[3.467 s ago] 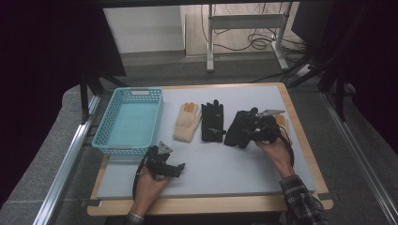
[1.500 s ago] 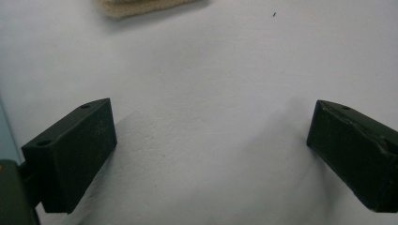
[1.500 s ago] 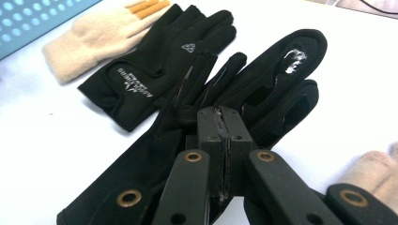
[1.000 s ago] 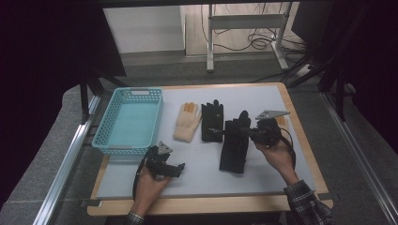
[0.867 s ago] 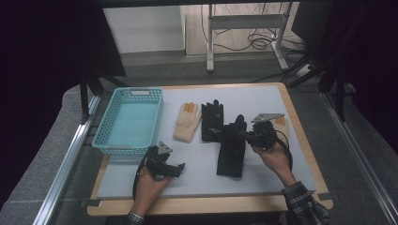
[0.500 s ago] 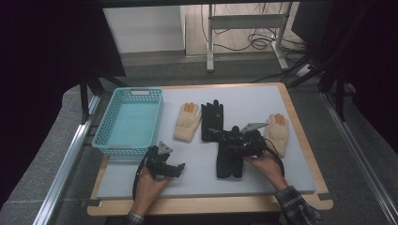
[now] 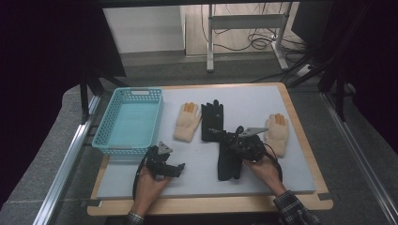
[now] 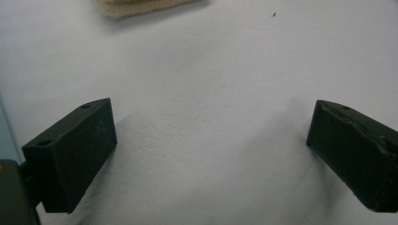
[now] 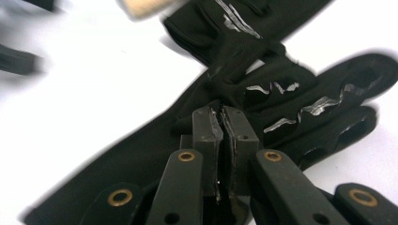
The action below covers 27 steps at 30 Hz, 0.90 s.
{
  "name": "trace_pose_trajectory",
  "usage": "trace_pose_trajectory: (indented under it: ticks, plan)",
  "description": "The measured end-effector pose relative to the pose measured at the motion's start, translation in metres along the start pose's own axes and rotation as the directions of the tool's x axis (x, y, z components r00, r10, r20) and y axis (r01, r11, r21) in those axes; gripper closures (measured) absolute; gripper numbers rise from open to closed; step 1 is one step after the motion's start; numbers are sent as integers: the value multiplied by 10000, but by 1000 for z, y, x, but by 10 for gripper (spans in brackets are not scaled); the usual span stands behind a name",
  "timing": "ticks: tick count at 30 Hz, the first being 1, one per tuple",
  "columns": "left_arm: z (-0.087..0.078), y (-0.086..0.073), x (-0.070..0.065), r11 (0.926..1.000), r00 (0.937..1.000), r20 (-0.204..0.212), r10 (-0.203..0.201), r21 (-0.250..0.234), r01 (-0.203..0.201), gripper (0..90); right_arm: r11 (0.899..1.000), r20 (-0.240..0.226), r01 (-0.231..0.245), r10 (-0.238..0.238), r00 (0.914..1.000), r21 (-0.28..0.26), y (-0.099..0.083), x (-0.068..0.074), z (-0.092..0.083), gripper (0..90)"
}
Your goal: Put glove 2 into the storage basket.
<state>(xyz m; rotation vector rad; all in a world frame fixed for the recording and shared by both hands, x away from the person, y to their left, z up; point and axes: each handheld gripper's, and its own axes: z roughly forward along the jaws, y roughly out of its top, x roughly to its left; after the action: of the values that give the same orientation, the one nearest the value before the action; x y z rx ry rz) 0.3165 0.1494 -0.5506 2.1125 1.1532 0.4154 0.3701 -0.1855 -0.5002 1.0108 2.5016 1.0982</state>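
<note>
- I see the table [image 7: 300,183] carrying a black glove [image 7: 228,159] near its middle — long axis running near-to-far, fingers toward the far edge, cuff toward me.
- My right gripper [image 7: 234,139] reaches in low over that glove, forearm angled inward; its jaws have just been closing and now meet, though I cannot tell whether fabric is pinched.
- My left gripper [image 7: 174,169] rests near the front edge, jaws wide apart over bare surface — holding nothing.

A blue basket [image 7: 129,119] sits left of two cream gloves [image 7: 187,123] [image 7: 277,132] on the table [image 7: 300,197]
</note>
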Motion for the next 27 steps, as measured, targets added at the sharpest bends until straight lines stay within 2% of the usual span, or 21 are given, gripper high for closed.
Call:
trace_pose_trajectory:
  ticks: [5, 8, 11, 14, 17, 20, 23, 27]
  plan:
    - [0, 0, 0, 10000, 10000, -10, -31, -38, 31, 23, 9996, -663, 244, -253, 9975, -154, 2, 26, -17, 836]
    - [0, 0, 0, 10000, 10000, -5, 4, -6, -4, 23, 9999, -1002, 133, -143, 9949, -99, -4, 40, -13, 831]
    - [0, 0, 0, 10000, 10000, -7, 3, -9, -3, 24, 9997, -1034, 226, -222, 9944, 21, -11, 45, -2, 773]
    - [0, 0, 0, 10000, 10000, -4, 3, -7, -3, 23, 9998, -1118, 183, -196, 9935, -128, -10, 39, -1, 630]
    - [0, 0, 0, 10000, 10000, -6, -32, -35, 32, 24, 9992, -615, 167, -189, 9979, -369, -1, 27, -6, 555]
    - [0, 0, 0, 10000, 10000, -2, 0, -6, 0, 24, 9989, -468, 62, -84, 9989, -466, 7, 12, -3, 487]
    - [0, 0, 0, 10000, 10000, -3, 0, -5, 0, 23, 9984, -337, -42, 23, 9994, -571, 16, -4, 5, 452]
    - [0, 0, 0, 10000, 10000, -2, 1, -4, -1, 24, 9977, -291, -259, 241, 9993, -622, 32, -21, 21, 463]
